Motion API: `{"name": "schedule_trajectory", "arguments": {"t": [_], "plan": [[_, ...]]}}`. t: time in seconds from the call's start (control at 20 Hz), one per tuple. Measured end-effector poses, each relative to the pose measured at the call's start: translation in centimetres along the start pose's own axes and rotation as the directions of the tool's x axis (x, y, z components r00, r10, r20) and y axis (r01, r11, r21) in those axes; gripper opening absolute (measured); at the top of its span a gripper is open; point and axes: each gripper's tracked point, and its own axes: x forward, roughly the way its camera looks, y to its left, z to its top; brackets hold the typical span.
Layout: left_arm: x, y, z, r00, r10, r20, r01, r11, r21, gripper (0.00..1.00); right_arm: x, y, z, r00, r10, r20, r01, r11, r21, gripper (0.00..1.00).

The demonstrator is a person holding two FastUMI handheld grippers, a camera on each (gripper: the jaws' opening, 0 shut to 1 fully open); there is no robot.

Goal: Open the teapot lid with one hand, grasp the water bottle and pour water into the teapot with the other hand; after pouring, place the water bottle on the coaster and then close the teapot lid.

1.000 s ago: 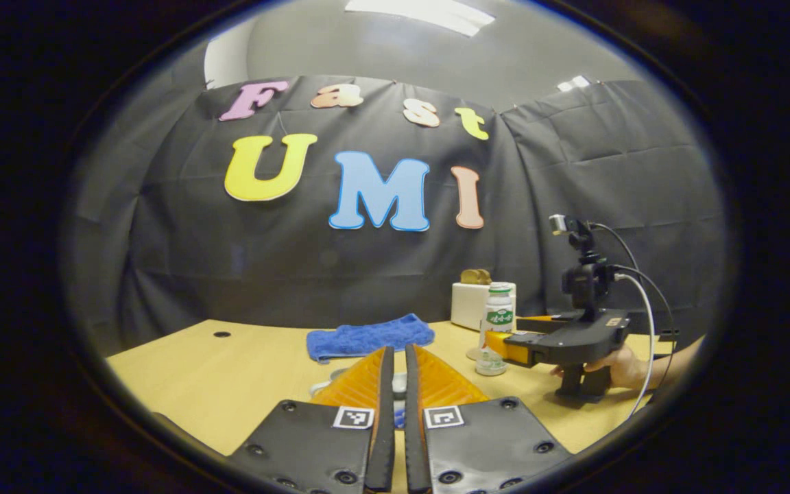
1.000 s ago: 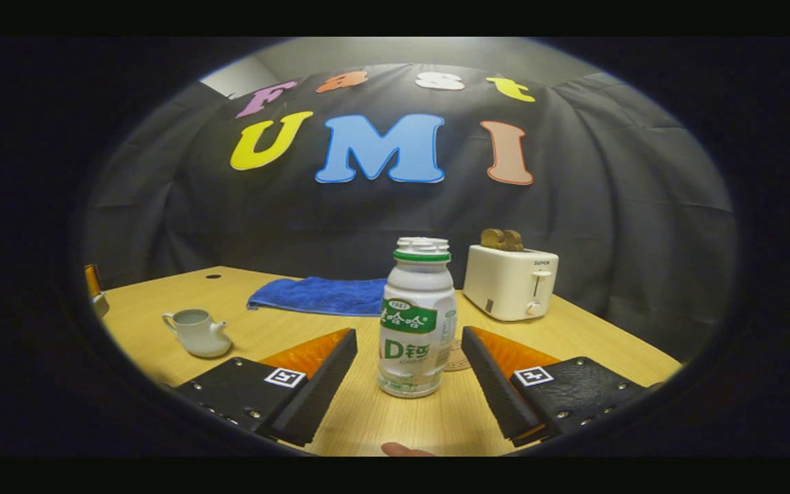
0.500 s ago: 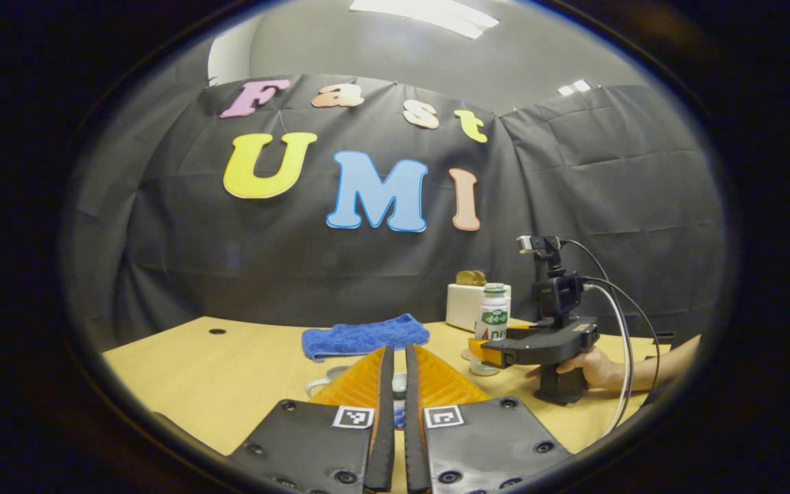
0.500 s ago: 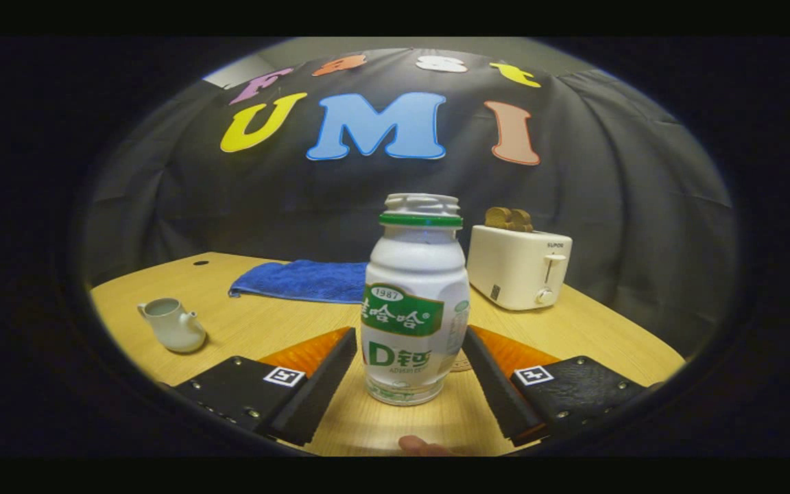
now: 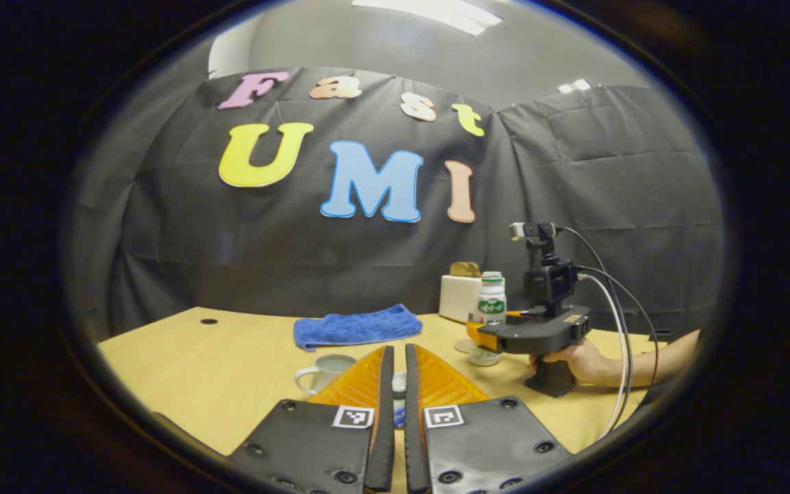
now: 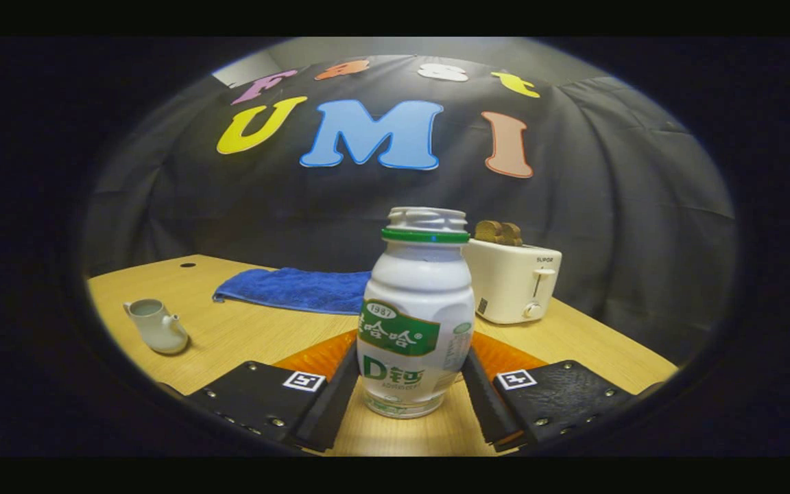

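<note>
This is a staged recording booth set inside an office-like room, not a real kitchen. Black cloth (image 5: 573,178) hangs as a wall behind the table, creased and pinned, and above it a plain grey ceiling with a strip light (image 5: 436,10) shows. Household props sit on a pale wooden table (image 6: 258,333): a white toaster (image 6: 515,281) holding bread beyond the right gripper (image 6: 409,384), a blue towel (image 6: 292,289) ahead and to its left. Cables (image 5: 618,329) trail from that handheld gripper.
</note>
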Motion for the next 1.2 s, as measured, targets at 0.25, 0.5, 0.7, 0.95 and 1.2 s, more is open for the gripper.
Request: {"name": "schedule_trajectory", "arguments": {"t": [0.25, 0.5, 0.7, 0.95, 1.2], "plan": [[-2.0, -0.1, 1.0, 1.0, -0.001, 0.028, 0.001, 1.0, -0.007, 0.17, -1.2, 1.4, 0.9, 0.999, 0.031, 0.024, -0.028, 0.992, -0.119, 0.73], [-3.7, 0.4, 0.7, 0.999, 0.012, 0.037, -0.012, 1.0, 0.006, 0.13, -2.0, 3.8, 1.4, 0.996, 0.092, 0.012, -0.088, 0.979, -0.186, 0.72], [-4.1, 0.9, 1.2, 0.998, 0.014, 0.054, -0.014, 1.0, 0.01, 0.17, -2.2, 5.1, 2.2, 0.994, 0.104, 0.021, -0.095, 0.96, -0.264, 0.72], [-4.7, 0.4, 2.0, 0.997, 0.008, 0.072, -0.008, 1.0, -0.003, 0.17, -2.1, 6.3, 2.9, 0.994, 0.11, 0.026, -0.091, 0.912, -0.401, 0.72], [-6.2, 1.4, -0.5, 0.999, 0.033, 0.023, -0.033, 0.999, 0.019, 0.17, -1.7, 7.8, 2.7, 0.991, 0.13, 0.011, -0.107, 0.861, -0.498, 0.72]]}}
